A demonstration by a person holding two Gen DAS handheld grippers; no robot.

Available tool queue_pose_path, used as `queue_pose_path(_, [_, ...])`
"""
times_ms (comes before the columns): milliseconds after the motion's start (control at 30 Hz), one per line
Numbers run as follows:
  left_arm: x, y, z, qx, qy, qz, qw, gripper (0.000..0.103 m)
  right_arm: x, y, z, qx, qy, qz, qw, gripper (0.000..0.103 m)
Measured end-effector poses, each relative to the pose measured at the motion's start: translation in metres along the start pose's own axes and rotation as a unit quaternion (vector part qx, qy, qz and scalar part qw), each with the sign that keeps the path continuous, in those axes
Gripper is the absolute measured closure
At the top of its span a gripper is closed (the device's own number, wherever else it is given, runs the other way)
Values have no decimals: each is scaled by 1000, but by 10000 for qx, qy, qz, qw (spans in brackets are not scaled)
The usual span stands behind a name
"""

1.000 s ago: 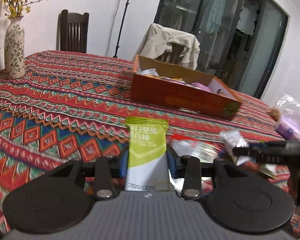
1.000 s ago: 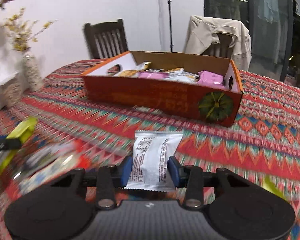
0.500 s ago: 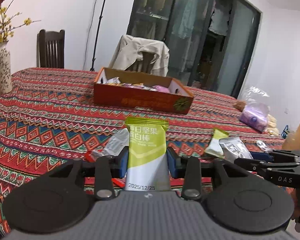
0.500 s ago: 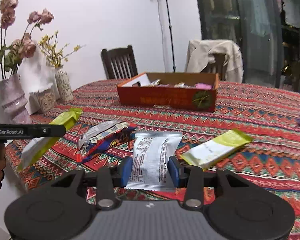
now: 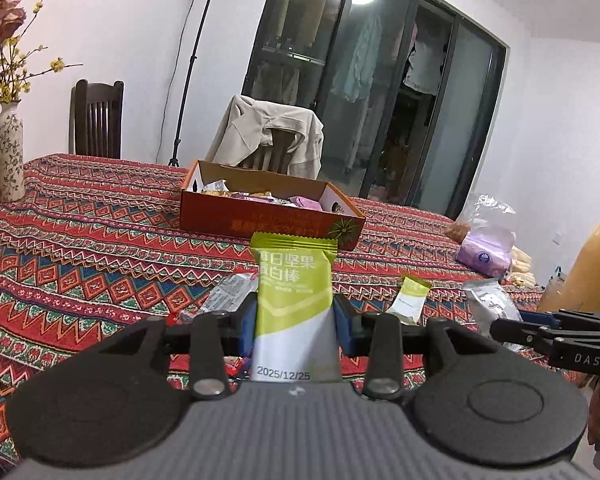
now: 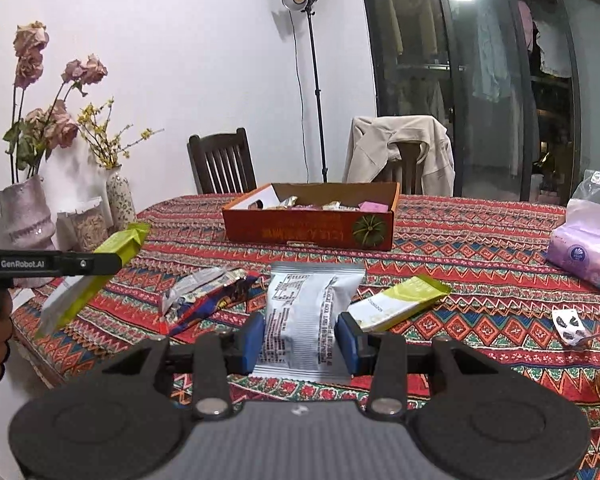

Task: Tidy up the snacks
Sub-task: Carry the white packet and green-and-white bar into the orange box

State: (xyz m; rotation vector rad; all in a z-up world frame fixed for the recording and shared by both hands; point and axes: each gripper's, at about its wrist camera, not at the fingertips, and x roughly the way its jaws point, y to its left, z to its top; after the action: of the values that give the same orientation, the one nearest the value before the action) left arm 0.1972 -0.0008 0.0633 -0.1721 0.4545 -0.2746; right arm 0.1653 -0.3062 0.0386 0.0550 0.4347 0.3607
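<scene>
two grippers hang above the near edge of a patterned table (image 6: 480, 248), each clenched on a snack, with the orange box (image 6: 312, 232) as the landmark well beyond them. the left gripper (image 5: 295, 326) pinches a green bar (image 5: 294, 292) across its lower half, so that the wrapper stands upright over the jaws, its crimped top seal lined up in that view with the box's front wall. the right gripper (image 6: 302, 338) squeezes a white packet (image 6: 306, 312) by both side edges, label facing the camera, its top also pointing at the box.

the box already holds several wrapped snacks. on the cloth on the near side of it lie two more: a blue-and-silver packet (image 6: 204, 300) toward its left end and a second green bar (image 6: 400, 302) toward its right. a tissue pack (image 6: 584, 248) sits far off the box's right end, and vases (image 6: 28, 216) off its left.

both held items look light and soft, thin foil or plastic film over a small solid core. the film is probably slick and crushes easily, so a grip across the filled middle, as now, seems safer than one on the flat sealed ends, which could slide out. neither should need much force, and a hard squeeze might break the bar inside.
</scene>
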Motion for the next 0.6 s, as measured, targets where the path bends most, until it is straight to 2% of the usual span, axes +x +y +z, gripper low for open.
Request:
queue_pose_path(233, [10, 17, 5, -51, 24, -3, 10000, 64, 6, 6, 8, -105, -33, -47, 9999, 63])
queue_pose_path(333, [21, 26, 15, -56, 32, -156, 9999, 64, 12, 6, 16, -158, -28, -41, 9999, 63])
queue_pose_path(433, [41, 32, 31, 9, 77, -274, 9996, 64, 20, 3, 30, -216, -103, -49, 9997, 63])
queue_pose_path(600, [82, 40, 69, 286, 60, -248, 9993, 64, 43, -8, 65, -375, -288, -225, 9986, 63])
